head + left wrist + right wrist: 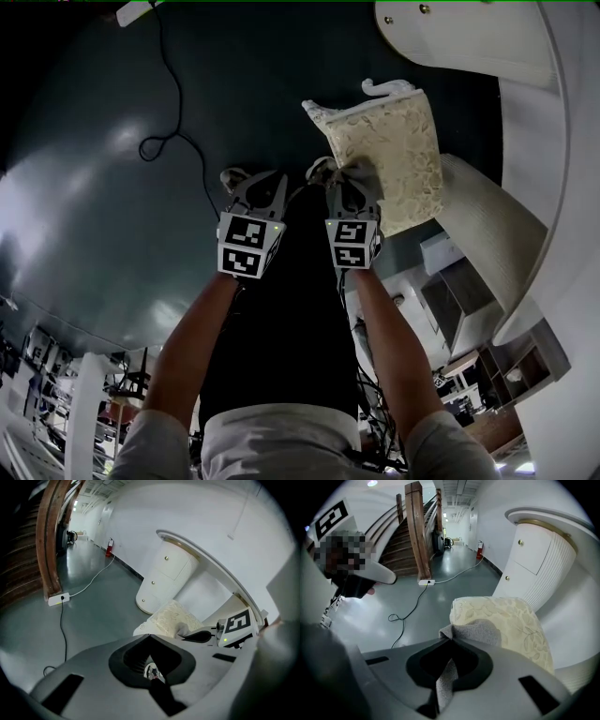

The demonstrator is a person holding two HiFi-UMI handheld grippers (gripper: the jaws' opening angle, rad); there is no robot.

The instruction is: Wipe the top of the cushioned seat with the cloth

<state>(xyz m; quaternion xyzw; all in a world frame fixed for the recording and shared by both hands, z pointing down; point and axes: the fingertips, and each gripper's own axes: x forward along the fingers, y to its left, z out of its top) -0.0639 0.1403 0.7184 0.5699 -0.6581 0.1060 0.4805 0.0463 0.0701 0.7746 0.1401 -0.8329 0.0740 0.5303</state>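
Cloth (480, 631) sits pinched in the right gripper (450, 640), pressed onto the cushioned seat (513, 616) for wiping, while the left gripper (150, 636) hangs aside, closed and empty.

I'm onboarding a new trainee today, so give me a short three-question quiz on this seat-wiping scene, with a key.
1. True or false: the grey woven cloth is clamped in the right gripper.
2. The cloth lies against: A) the dark grey floor, B) the cream leaf-patterned cushioned seat, C) the white ribbed cabinet.
3. Fill in: the left gripper's jaws are ____, with nothing between them.
Key: 1 true; 2 B; 3 together.
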